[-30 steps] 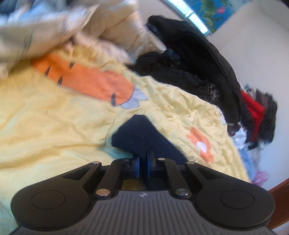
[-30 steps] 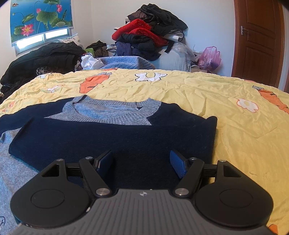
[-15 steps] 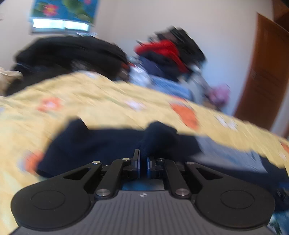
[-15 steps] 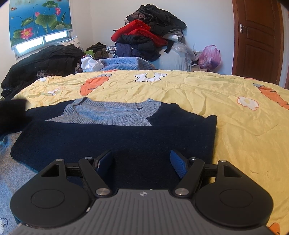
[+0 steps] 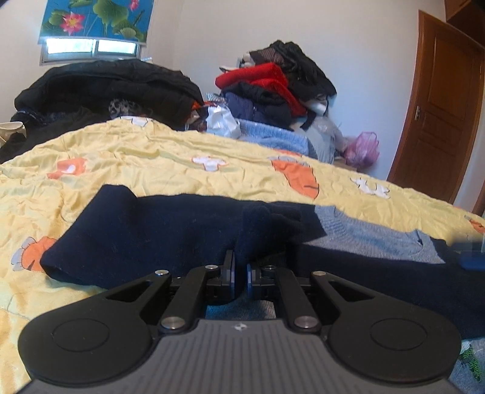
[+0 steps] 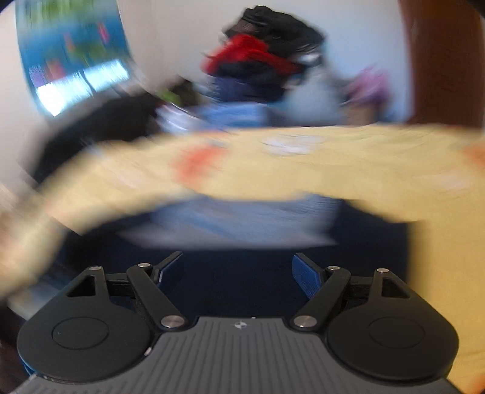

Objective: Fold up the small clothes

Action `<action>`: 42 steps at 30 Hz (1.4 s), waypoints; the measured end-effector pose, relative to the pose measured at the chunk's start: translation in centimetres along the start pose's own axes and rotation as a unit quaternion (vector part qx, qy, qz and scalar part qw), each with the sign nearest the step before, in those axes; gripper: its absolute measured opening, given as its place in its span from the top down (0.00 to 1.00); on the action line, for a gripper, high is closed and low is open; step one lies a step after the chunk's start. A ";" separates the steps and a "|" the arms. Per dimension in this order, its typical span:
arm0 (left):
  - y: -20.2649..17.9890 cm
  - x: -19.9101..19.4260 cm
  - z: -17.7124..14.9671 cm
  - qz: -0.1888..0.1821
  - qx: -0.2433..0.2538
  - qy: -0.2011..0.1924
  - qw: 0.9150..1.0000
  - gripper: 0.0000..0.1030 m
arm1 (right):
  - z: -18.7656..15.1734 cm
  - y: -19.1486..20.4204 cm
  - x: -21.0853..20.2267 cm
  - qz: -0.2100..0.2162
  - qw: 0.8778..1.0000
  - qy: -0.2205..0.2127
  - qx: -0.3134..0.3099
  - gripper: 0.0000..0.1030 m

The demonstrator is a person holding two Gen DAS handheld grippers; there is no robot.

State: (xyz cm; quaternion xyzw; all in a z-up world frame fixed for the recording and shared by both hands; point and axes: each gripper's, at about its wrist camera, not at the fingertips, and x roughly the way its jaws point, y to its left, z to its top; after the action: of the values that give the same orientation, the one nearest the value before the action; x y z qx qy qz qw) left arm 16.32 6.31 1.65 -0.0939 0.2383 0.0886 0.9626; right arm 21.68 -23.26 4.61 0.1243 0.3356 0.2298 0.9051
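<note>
Yellow quilt (image 5: 169,157) carries the navy sweater (image 5: 145,230) at centre. Left hand-held gripper (image 5: 239,277) pinches its sleeve at 6 o'clock; right hand-held gripper (image 6: 238,272), empty, has just been widening above it.

yellow quilt (image 5: 169,157) | clothes pile (image 5: 272,88) | wooden door (image 5: 439,115) | lotus poster (image 5: 97,18)

Daylight is coming through a low window (image 5: 91,48) under a lotus-print blind (image 5: 97,18), brightening white walls (image 5: 348,45). A yellow carrot-print quilt (image 5: 169,157) is covering the bed. Heaped clothes (image 5: 272,88) and a black coat (image 5: 109,85) are lying behind it; a brown wooden door (image 5: 439,121) is standing at right.
</note>
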 end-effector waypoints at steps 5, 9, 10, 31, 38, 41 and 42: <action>-0.1 -0.3 0.0 -0.005 0.007 -0.007 1.000 0.93 | 2.9 4.4 7.0 0.179 0.963 0.135 0.147 0.16; 0.0 -0.2 0.0 -0.009 0.004 -0.008 1.000 0.93 | 3.3 7.0 12.6 0.188 0.942 0.208 0.186 0.17; 0.0 -0.3 0.0 -0.009 0.004 -0.009 1.000 0.93 | 3.1 7.6 13.6 0.182 0.939 0.220 0.193 0.19; 2.0 -1.7 0.0 -0.053 -0.049 -0.059 0.996 0.28 | 3.1 3.8 11.9 0.120 0.972 0.132 0.150 0.83; 2.0 -1.0 0.3 -0.050 -0.055 -0.042 0.996 0.28 | 3.3 -3.9 7.5 0.079 0.974 0.107 0.181 0.83; 2.0 -0.7 0.3 -0.045 -0.056 -0.037 0.997 0.28 | 2.8 -7.2 5.7 0.059 0.974 0.099 0.197 0.83; 1.9 -0.8 0.3 -0.044 -0.055 -0.036 0.997 0.28 | 2.6 -8.2 5.1 0.054 0.973 0.096 0.202 0.83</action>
State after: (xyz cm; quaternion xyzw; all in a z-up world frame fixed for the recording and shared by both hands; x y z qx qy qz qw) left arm 15.37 8.13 1.98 -0.1533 0.1935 0.0626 0.9670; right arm 29.58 -27.93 0.63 0.2999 0.4526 0.2171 0.8112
